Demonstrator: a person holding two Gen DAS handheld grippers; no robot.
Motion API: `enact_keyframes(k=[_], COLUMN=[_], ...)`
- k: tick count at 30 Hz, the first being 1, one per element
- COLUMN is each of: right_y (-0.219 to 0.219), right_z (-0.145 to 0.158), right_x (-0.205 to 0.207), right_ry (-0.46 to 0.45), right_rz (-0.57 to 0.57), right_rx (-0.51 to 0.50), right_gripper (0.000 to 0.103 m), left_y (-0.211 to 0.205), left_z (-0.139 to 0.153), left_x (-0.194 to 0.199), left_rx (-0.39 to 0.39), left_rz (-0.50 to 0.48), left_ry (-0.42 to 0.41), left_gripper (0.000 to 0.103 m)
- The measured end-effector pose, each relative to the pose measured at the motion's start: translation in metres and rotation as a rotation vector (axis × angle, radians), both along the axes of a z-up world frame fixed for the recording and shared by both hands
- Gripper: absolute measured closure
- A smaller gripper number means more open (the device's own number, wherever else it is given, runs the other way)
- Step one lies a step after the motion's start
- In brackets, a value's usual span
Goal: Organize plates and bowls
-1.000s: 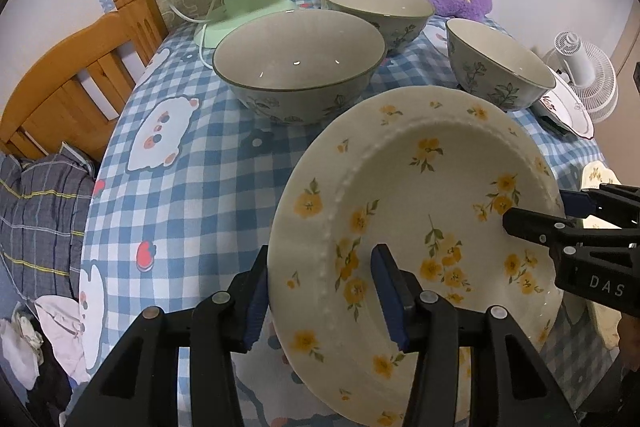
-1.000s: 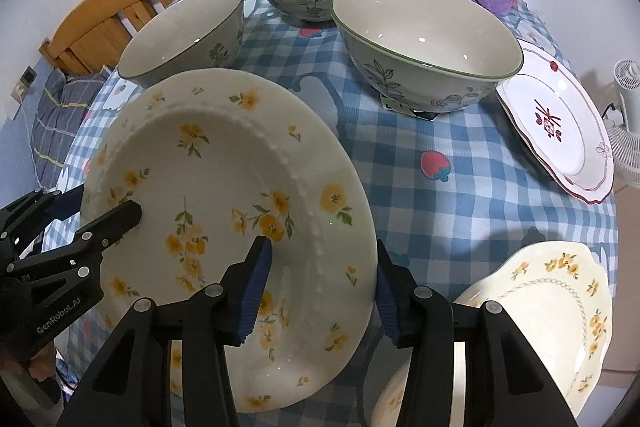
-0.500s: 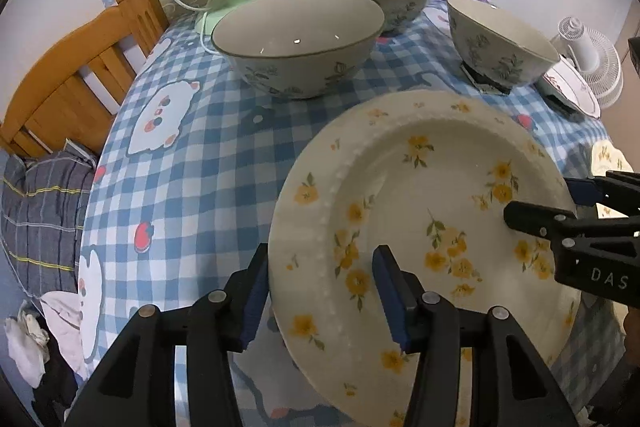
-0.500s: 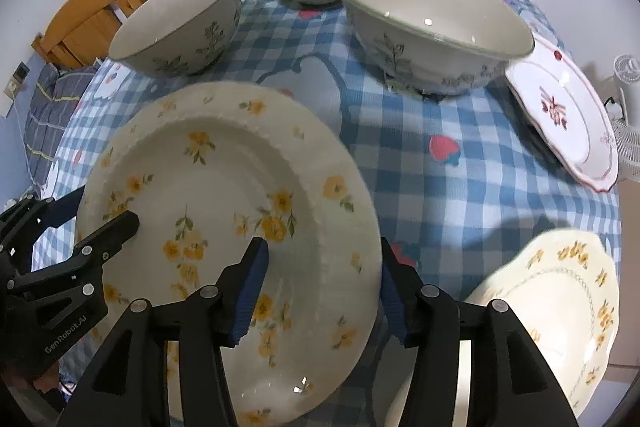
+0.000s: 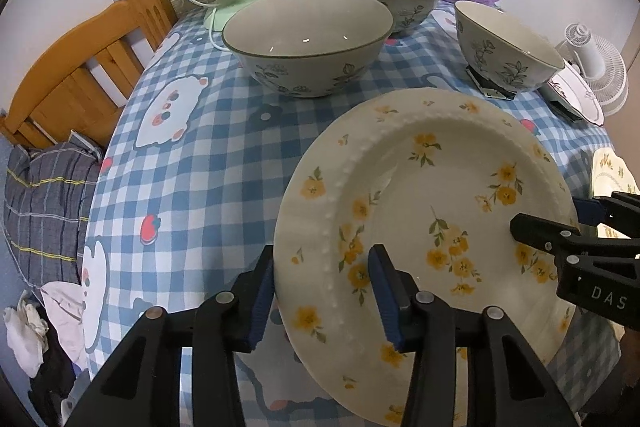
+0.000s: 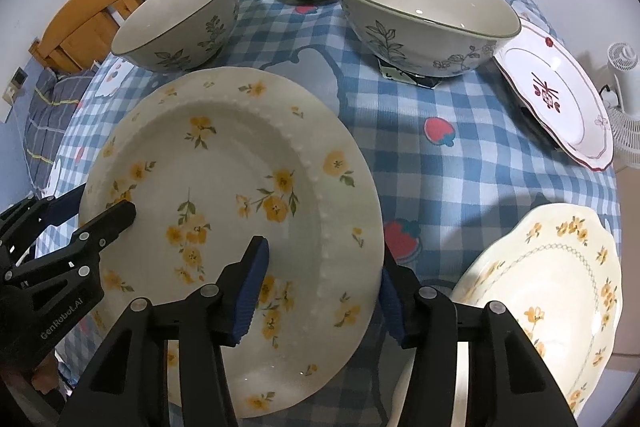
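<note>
while both grippers straddle opposite edges of the yellow-flowered plate (image 5: 424, 211), it sits tilted above the blue checked table (image 5: 192, 163). the left gripper (image 5: 322, 291) has its jaws closing, one blue pad outside the rim and one on the plate's face. the right gripper (image 6: 322, 291) does likewise on the other edge, jaws closing; whether the pads press on the rim i cannot tell. three floral bowls (image 6: 424, 19) stand farther back on the table, a red-trimmed plate (image 6: 560, 99) lies at the right edge, and a scalloped yellow-flowered plate (image 6: 552, 291) lies near the right gripper.
</note>
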State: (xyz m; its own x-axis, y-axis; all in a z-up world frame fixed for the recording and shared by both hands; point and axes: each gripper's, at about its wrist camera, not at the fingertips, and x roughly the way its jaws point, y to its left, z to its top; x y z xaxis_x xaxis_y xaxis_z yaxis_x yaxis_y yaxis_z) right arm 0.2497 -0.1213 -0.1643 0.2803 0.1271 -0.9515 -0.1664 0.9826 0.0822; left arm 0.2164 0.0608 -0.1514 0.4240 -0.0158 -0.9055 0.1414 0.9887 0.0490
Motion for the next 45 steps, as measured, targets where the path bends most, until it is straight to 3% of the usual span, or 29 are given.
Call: enact_keyframes(k=[15, 31, 45], right_y=[-0.009, -0.017, -0.028], right_z=[0.009, 0.009, 0.036], right_x=[-0.006, -0.005, -0.014], right_ry=[-0.001, 0.004, -0.036], right_rz=[-0.011, -0.041, -0.069], right_rx=[0.011, 0.05, 0.051], right_gripper=[0.049, 0.061, 0.061], left_y=[-0.003, 0.004, -0.006], left_z=[0.013, 0.003, 0.029], left_x=[0.002, 0.005, -0.001], left_rx=[0.033, -0.011, -0.002], left_rz=[0.011, 0.001, -0.001], left_ry=[-0.016, 0.003, -0.035], left_gripper=[0.057, 0.059, 0.06])
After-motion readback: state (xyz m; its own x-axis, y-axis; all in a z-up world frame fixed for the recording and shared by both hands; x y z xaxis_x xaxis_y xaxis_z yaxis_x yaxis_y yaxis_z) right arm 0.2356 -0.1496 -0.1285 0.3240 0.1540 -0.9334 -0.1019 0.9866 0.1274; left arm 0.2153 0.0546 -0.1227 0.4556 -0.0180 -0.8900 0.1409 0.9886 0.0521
